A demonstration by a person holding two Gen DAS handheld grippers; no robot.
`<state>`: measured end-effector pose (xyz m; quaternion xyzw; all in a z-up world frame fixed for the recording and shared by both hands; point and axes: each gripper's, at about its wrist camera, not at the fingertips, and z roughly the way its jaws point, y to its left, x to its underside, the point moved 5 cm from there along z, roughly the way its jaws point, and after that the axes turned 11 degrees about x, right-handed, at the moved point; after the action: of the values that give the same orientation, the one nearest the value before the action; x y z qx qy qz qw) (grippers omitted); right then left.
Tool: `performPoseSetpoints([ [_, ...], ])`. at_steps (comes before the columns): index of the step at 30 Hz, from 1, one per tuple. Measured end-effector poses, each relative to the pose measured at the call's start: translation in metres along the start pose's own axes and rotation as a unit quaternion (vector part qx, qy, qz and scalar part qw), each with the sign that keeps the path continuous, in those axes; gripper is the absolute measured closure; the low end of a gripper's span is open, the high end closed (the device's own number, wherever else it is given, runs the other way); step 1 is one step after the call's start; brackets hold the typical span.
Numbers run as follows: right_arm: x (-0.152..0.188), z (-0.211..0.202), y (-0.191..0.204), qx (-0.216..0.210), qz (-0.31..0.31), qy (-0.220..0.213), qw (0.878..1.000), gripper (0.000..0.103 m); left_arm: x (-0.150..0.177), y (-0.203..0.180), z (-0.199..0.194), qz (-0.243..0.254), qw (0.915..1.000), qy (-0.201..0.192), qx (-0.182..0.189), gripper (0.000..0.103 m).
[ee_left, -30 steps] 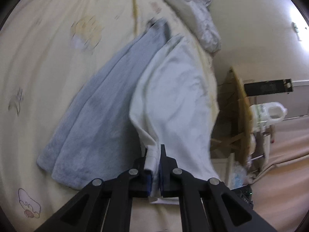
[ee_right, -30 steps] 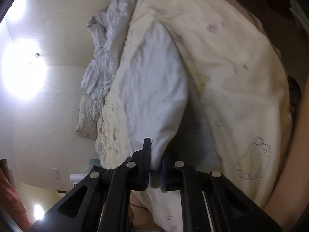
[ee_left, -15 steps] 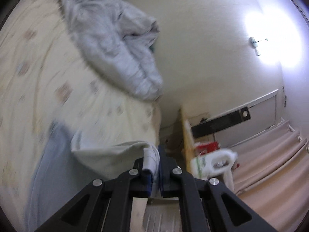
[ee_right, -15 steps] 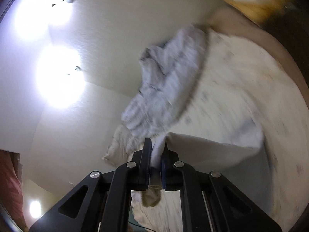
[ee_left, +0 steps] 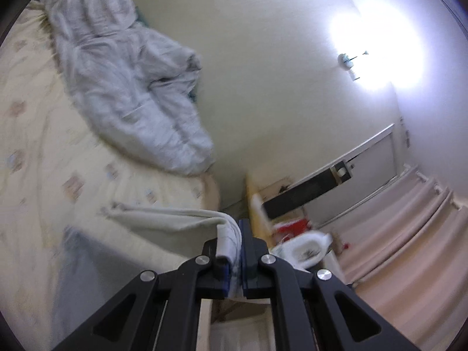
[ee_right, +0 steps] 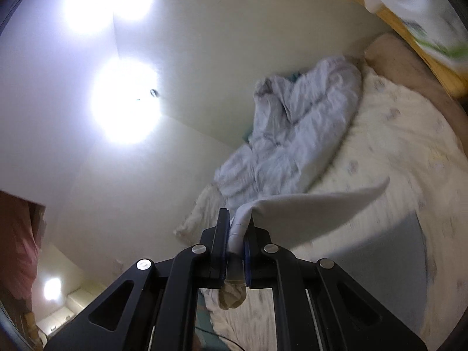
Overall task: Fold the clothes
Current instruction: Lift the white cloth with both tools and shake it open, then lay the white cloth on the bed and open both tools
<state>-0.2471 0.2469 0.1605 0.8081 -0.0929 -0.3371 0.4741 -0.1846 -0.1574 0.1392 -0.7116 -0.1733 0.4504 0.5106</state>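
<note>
Two grippers, left (ee_left: 234, 251) and right (ee_right: 235, 251), each pinching white garment (ee_right: 307, 210) edge, fabric trailing toward 9 and 3 o'clock; held taut above bed (ee_left: 44, 146), likely for folding.

Each camera sits close behind its own tool and looks forward, almost level, across the bed (ee_left: 38, 152). Both views share the crumpled grey duvet (ee_left: 131, 87) and the wall (ee_right: 204, 67).

Cream patterned bed (ee_left: 35, 158) — rumpled grey duvet (ee_left: 131, 93) and blue towel (ee_left: 79, 275) on it
</note>
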Motion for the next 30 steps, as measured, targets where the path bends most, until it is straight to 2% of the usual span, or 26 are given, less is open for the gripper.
performPoseSetpoints([
  [2,0.039,-0.005,-0.023,0.016,0.006,0.024,1.0,0.095,0.039,0.027,-0.018,0.0,0.999,0.021,-0.039,0.098],
  [4,0.091,-0.006,-0.064,0.049,0.034,0.069,0.996,0.095,0.091,0.069,-0.034,-0.02,0.9931,0.059,-0.099,0.098],
  [7,0.173,-0.007,-0.145,0.11,0.101,0.14,0.979,0.095,0.166,0.136,-0.052,-0.091,0.976,0.11,-0.164,0.098],
  [9,0.214,-0.011,-0.186,0.142,0.131,0.167,0.967,0.095,0.203,0.169,-0.06,-0.131,0.9667,0.122,-0.183,0.098],
  [10,0.232,-0.014,-0.201,0.155,0.139,0.174,0.962,0.095,0.213,0.176,-0.062,-0.129,0.9643,0.128,-0.192,0.098],
  [14,0.241,-0.024,-0.212,0.163,0.142,0.164,0.962,0.095,0.221,0.175,-0.07,-0.095,0.9628,0.138,-0.212,0.098],
  [19,0.216,-0.033,-0.178,0.137,0.104,0.146,0.974,0.095,0.203,0.151,-0.08,-0.068,0.9777,0.114,-0.163,0.098],
  [20,0.21,-0.034,-0.17,0.132,0.094,0.142,0.976,0.095,0.204,0.151,-0.079,-0.063,0.9772,0.118,-0.165,0.098],
  [21,0.206,-0.036,-0.163,0.129,0.085,0.139,0.978,0.095,0.207,0.154,-0.078,-0.062,0.9745,0.127,-0.175,0.098],
  [22,0.211,-0.034,-0.17,0.14,0.088,0.148,0.975,0.095,0.211,0.159,-0.076,-0.063,0.9708,0.139,-0.185,0.098],
  [25,0.227,-0.03,-0.192,0.174,0.098,0.176,0.964,0.095,0.236,0.185,-0.073,-0.086,0.9512,0.193,-0.225,0.097],
  [27,0.249,-0.033,-0.217,0.212,0.135,0.215,0.944,0.094,0.237,0.186,-0.079,-0.086,0.9464,0.197,-0.241,0.096],
  [28,0.259,-0.035,-0.228,0.23,0.151,0.234,0.932,0.089,0.238,0.186,-0.082,-0.086,0.944,0.198,-0.249,0.093],
  [30,0.258,-0.042,-0.231,0.254,0.147,0.236,0.926,0.087,0.235,0.182,-0.089,-0.084,0.9376,0.206,-0.268,0.08],
])
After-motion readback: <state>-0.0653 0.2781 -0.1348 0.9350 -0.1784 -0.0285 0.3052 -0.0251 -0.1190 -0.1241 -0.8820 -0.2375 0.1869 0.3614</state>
